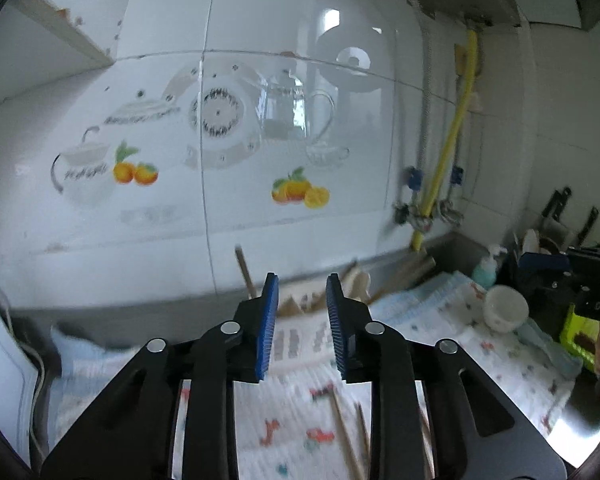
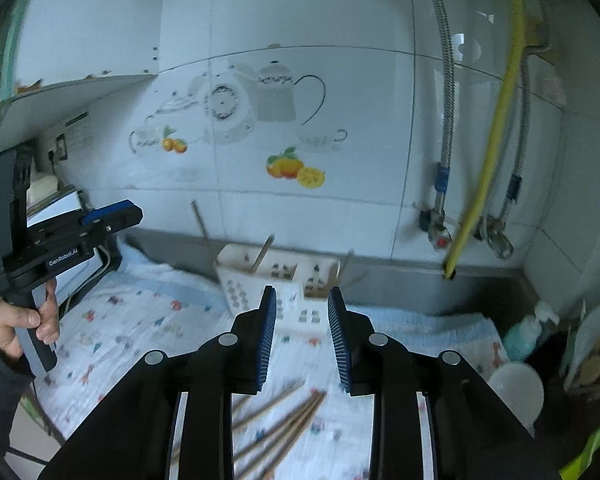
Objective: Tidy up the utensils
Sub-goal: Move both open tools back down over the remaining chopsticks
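Several wooden chopsticks (image 2: 284, 416) lie loose on the patterned cloth (image 2: 148, 320), just below my right gripper (image 2: 302, 340), which is open and empty. A white perforated utensil holder (image 2: 276, 280) stands at the back wall with a few chopsticks (image 2: 262, 254) in it. My left gripper (image 1: 302, 328) is open and empty, held above the cloth; a few chopsticks (image 1: 346, 432) lie beneath it. The holder (image 1: 300, 300) shows partly behind its fingers. The left gripper also shows in the right wrist view (image 2: 112, 214), held in a hand at the left.
A white bowl (image 2: 516, 392) and a soap bottle (image 2: 526, 334) sit at the right. A knife rack with utensils (image 1: 556, 236) stands at the far right. Hoses and valves (image 2: 460, 232) hang on the tiled wall. A white appliance (image 2: 56, 216) stands at the left.
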Action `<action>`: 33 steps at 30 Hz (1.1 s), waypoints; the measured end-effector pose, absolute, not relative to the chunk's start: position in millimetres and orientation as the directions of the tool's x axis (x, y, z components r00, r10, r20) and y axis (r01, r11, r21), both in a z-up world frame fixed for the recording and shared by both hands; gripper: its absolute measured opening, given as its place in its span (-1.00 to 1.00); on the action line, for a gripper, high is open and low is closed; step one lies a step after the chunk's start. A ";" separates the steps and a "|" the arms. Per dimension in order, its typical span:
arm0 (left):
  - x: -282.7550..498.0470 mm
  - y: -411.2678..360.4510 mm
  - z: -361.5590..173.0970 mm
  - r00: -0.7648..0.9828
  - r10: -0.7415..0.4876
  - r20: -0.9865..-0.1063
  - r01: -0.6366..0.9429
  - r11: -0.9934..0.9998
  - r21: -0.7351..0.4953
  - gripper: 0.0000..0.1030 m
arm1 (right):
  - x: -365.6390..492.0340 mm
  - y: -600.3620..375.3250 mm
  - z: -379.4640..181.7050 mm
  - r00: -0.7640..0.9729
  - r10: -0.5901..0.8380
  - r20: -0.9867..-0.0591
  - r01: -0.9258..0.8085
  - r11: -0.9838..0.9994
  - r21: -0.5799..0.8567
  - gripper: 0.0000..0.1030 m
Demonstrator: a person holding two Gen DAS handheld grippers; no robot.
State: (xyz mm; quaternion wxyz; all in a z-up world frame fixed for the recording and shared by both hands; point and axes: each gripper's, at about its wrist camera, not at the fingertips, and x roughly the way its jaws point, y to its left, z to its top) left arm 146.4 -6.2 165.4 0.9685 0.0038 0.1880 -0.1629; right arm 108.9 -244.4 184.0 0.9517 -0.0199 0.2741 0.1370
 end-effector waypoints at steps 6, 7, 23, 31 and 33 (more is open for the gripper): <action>95.7 1.0 122.7 0.846 -0.328 -0.419 0.321 0.943 -0.089 -0.41 | 48.9 -240.4 136.5 0.796 0.236 -0.557 -0.245 0.968 0.060 -0.48; 89.9 1.2 114.0 0.842 -0.323 -0.431 0.317 0.944 -0.087 -0.41 | 38.1 -238.4 124.8 0.792 0.232 -0.565 -0.236 0.969 0.068 -0.48; 69.9 -16.0 -22.5 0.652 -0.371 -0.662 0.313 0.926 -0.211 -0.42 | 0.1 -219.4 0.3 0.683 0.193 -0.704 -0.132 0.981 0.142 -0.60; 79.6 -35.2 -56.3 0.589 -0.375 -0.716 0.307 0.923 -0.232 -0.42 | 10.5 -208.7 -36.3 0.631 0.214 -0.745 -0.108 0.976 0.189 -0.76; 82.7 -37.0 -60.1 0.582 -0.377 -0.720 0.305 0.922 -0.236 -0.43 | 13.1 -206.2 -41.4 0.623 0.217 -0.751 -0.102 0.975 0.197 -0.76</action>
